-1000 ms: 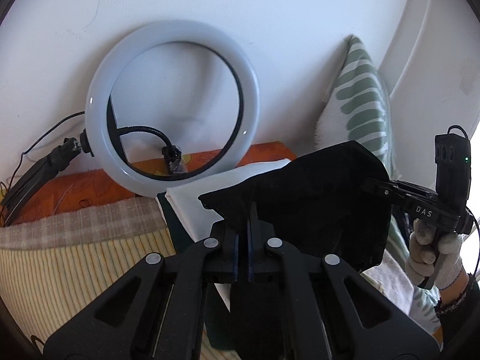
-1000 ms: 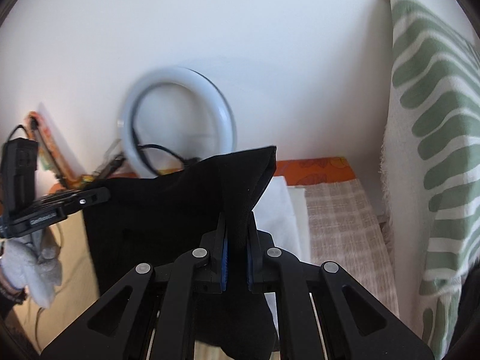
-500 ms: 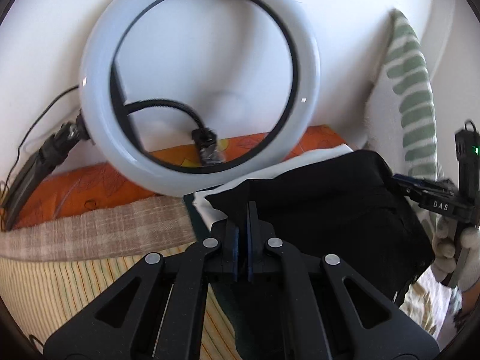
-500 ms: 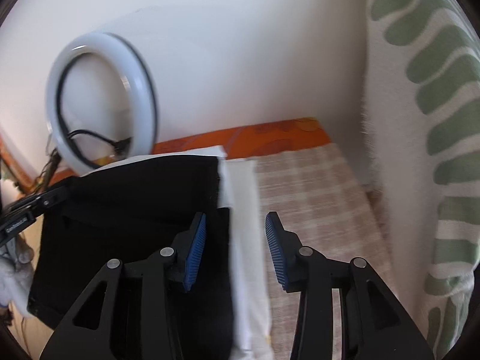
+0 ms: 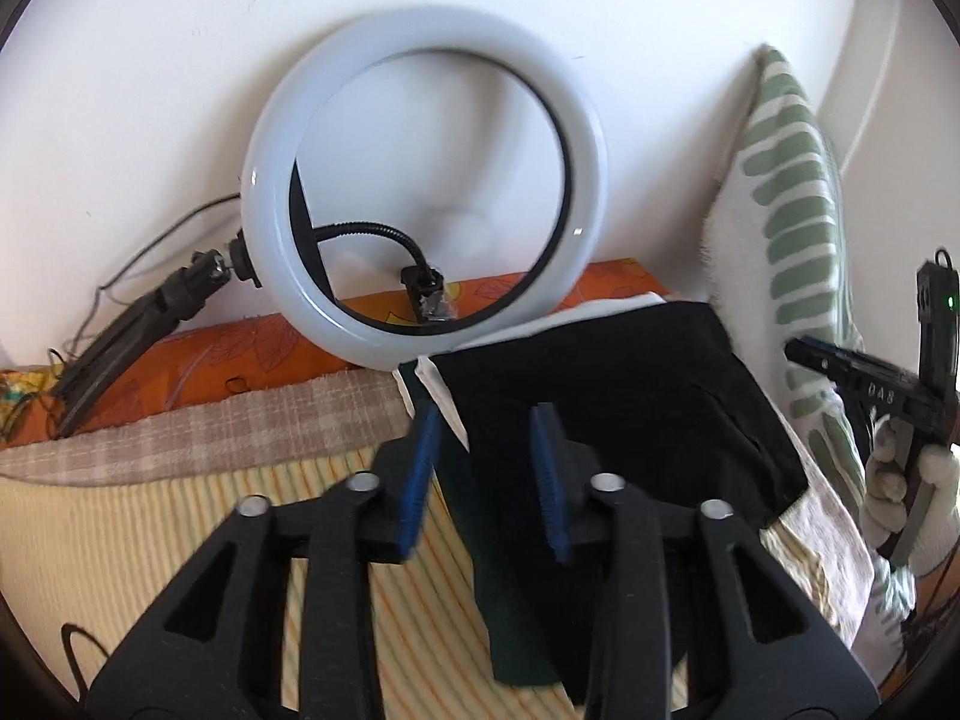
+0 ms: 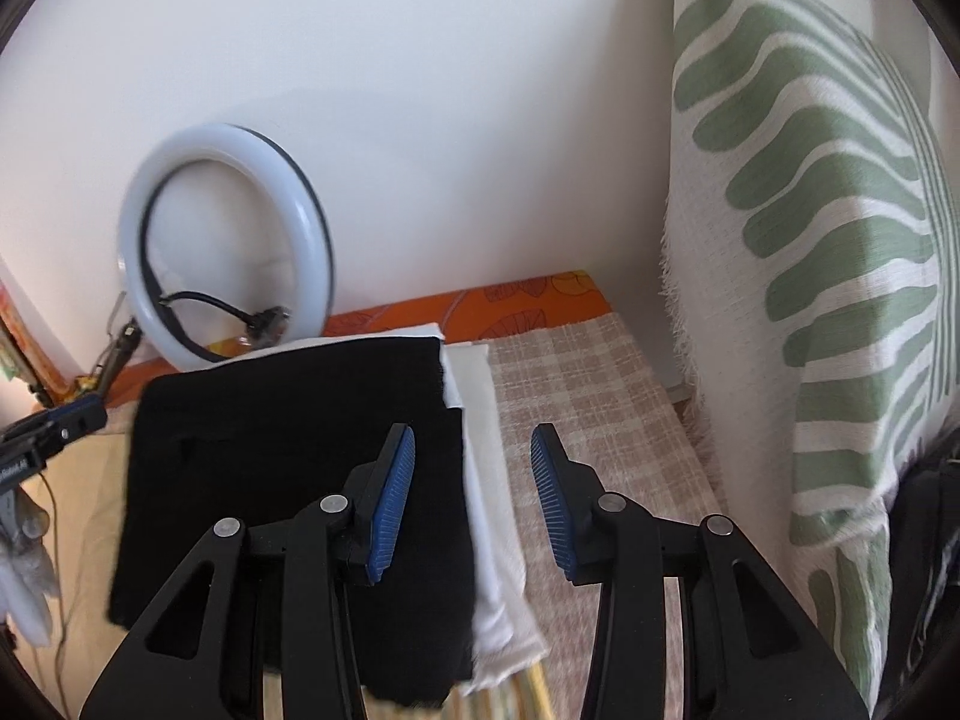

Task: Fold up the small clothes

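Between the blue pads (image 5: 423, 474) of the left gripper (image 5: 483, 474): only air and the near left edge of the black garment (image 5: 606, 414), jaws just having been opening, now standing apart and pressing on nothing. Between the pads (image 6: 390, 504) of the right gripper (image 6: 471, 501): jaws likewise having been opening and now spread, straddling the garment's right edge without touching it. Lying folded and flat, black garment resting on a white cloth (image 6: 486, 480) over a dark green piece (image 5: 510, 618), all stacked toward the back of the checked and striped bedding (image 6: 594, 414). Standing behind the stack, against the white wall: ring light (image 5: 426, 204) on the orange back edge (image 6: 528, 300). Leaning at the right edge: green-and-white patterned cushion (image 6: 828, 252). Showing at the right margin of the left view: gloved hand (image 5: 906, 498) gripping the other tool's handle.
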`<state>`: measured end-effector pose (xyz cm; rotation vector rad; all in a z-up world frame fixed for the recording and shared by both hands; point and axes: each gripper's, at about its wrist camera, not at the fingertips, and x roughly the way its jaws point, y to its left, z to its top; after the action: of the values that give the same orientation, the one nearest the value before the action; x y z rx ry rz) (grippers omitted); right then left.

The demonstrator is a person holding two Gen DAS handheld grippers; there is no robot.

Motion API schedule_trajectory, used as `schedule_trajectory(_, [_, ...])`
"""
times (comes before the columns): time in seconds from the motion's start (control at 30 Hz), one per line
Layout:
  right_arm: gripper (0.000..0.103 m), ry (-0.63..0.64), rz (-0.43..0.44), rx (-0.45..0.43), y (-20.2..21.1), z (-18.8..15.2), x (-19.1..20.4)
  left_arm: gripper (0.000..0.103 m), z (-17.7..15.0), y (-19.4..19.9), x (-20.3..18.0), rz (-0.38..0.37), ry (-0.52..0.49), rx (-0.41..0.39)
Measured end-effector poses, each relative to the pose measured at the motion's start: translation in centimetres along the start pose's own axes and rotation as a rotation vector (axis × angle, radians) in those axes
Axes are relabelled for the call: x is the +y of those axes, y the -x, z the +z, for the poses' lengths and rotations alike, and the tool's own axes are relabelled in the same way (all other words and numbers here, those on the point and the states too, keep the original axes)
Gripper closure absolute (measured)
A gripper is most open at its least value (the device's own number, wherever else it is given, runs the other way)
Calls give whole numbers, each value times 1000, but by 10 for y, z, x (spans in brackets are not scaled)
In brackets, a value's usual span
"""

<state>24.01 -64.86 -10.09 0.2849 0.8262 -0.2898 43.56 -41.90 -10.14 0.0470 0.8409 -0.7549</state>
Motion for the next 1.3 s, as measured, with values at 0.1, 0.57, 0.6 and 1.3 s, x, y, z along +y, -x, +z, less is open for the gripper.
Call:
schedule_trajectory(0.1, [64, 7, -6, -23, 28, -1, 12, 61, -6, 26, -8, -6, -29, -17])
schedule_trajectory(0.57, [61, 86, 7, -140, 160, -27, 90, 48, -49, 172, -37, -21, -119, -114])
schedule_trajectory(0.6, [59, 96, 10, -153, 171, -31, 96, 48, -52, 183, -38, -18, -122, -125])
schedule_trajectory(1.3, [30, 178, -3, -285, 309, -115, 176, 6, -139, 370, -53, 33, -183, -319])
